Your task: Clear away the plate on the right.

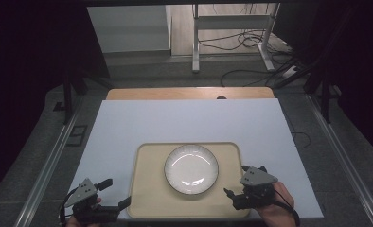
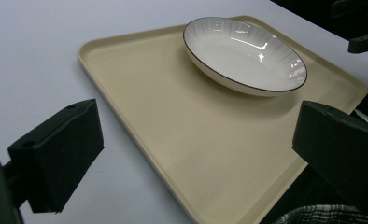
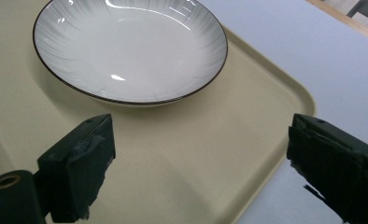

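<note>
Plate (image 1: 191,169) is sitting untouched on tray (image 1: 146,198); left claw (image 1: 112,194) and right claw (image 1: 237,181) are hovering spread, nothing begun.

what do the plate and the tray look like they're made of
Plate: likely glazed ceramic; glossy white with bright highlights, fine grey radial lines, thin dark rim.
Tray: probably moulded plastic; matte cream surface, no glare, rounded corners and a low raised lip.

White plate (image 1: 191,169) on beige tray (image 1: 149,198)
</note>
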`<state>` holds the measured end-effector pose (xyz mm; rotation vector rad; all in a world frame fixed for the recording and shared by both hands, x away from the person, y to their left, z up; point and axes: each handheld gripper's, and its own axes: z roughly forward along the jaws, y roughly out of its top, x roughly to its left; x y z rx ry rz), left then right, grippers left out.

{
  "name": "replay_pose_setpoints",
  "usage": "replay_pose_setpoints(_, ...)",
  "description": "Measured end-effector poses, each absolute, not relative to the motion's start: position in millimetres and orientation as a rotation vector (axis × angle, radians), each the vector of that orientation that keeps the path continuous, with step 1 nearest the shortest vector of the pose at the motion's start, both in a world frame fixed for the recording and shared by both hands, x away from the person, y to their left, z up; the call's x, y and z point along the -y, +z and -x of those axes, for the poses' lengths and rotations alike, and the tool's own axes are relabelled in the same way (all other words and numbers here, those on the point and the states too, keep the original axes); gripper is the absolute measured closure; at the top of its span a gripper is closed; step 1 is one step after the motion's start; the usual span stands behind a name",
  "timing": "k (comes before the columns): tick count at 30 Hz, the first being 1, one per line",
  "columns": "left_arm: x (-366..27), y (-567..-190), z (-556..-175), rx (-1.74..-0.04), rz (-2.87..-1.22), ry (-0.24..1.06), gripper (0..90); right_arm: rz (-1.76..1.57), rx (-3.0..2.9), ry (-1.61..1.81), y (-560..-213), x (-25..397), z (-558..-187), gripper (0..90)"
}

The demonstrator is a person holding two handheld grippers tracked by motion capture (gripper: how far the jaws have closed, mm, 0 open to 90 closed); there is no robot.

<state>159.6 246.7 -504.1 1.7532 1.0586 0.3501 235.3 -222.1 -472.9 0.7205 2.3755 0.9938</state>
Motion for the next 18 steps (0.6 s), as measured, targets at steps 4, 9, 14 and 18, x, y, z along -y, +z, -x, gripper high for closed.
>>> replay_pose_setpoints(4, -247, -504, -159, -1.059, -1.753, 0.351, 1.6, -0.753, -2.358, 1.006, -473, 231, -235, 5.6)
replay_pose_setpoints(9, -247, -504, -159, -1.059, -1.752, 0.351, 1.6, -0.784, -2.338, 1.011, -473, 238, -234, 4.1)
replay_pose_setpoints(14, -247, -504, -159, -1.060, -1.752, 0.351, 1.6, -0.814, -2.321, 1.022, -474, 247, -232, 2.6)
replay_pose_setpoints(18, -247, -504, -159, -1.061, -1.752, 0.352, 1.6, -0.846, -2.301, 1.037, -475, 257, -230, 1.5)
